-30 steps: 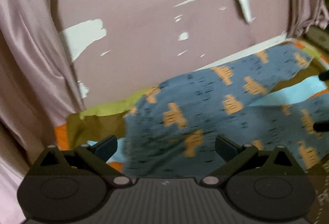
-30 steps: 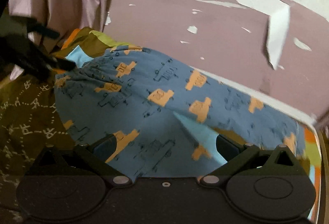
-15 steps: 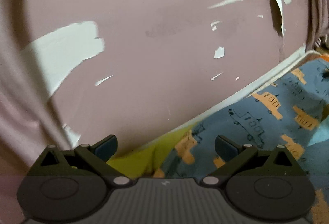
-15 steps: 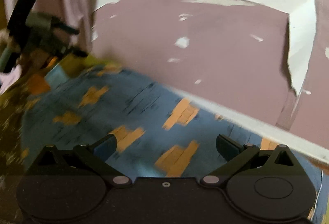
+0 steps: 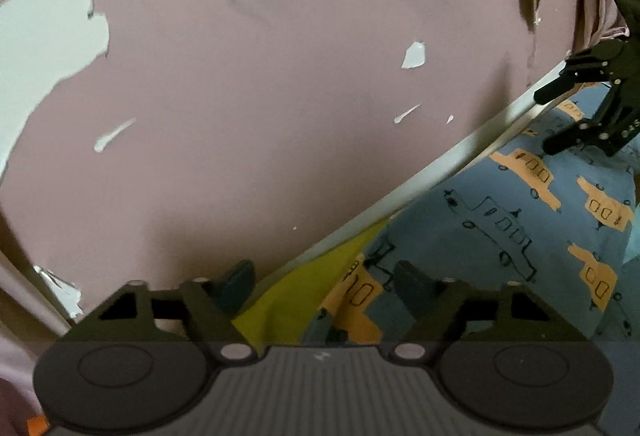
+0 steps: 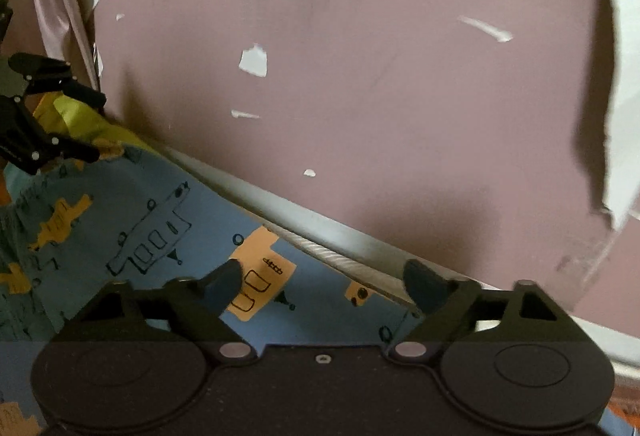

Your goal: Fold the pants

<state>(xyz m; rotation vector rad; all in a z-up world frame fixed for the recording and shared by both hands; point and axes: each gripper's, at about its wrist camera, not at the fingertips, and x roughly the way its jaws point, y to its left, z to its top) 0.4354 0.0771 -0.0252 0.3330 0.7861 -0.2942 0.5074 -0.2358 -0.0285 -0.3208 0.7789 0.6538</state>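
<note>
Pants, blue with orange and outlined vehicle prints, lie spread on a bed against a mauve wall with flaking paint. In the left wrist view they fill the lower right; their right side runs out of frame, so their full outline cannot be made out. A yellow-green sheet shows at their near corner, beside a pale strip along the wall's foot.

Left gripper: fingers spread apart, nothing between them. Its left fingertip sits over the wall's base, its right one over the pants; contact with the cloth cannot be judged from this angle.

Right gripper: fingers likewise parted and empty, the left fingertip over an orange print on the pants, the right one over the pale strip. Whether either tip touches is hard to tell.

Each gripper also appears at the other camera's edge, cut off by the frame: the right gripper at the far right of the left view, above the pants' far part; the left gripper at the far left of the right view, by the sheet. A pink curtain hangs behind it, partly cropped.
</note>
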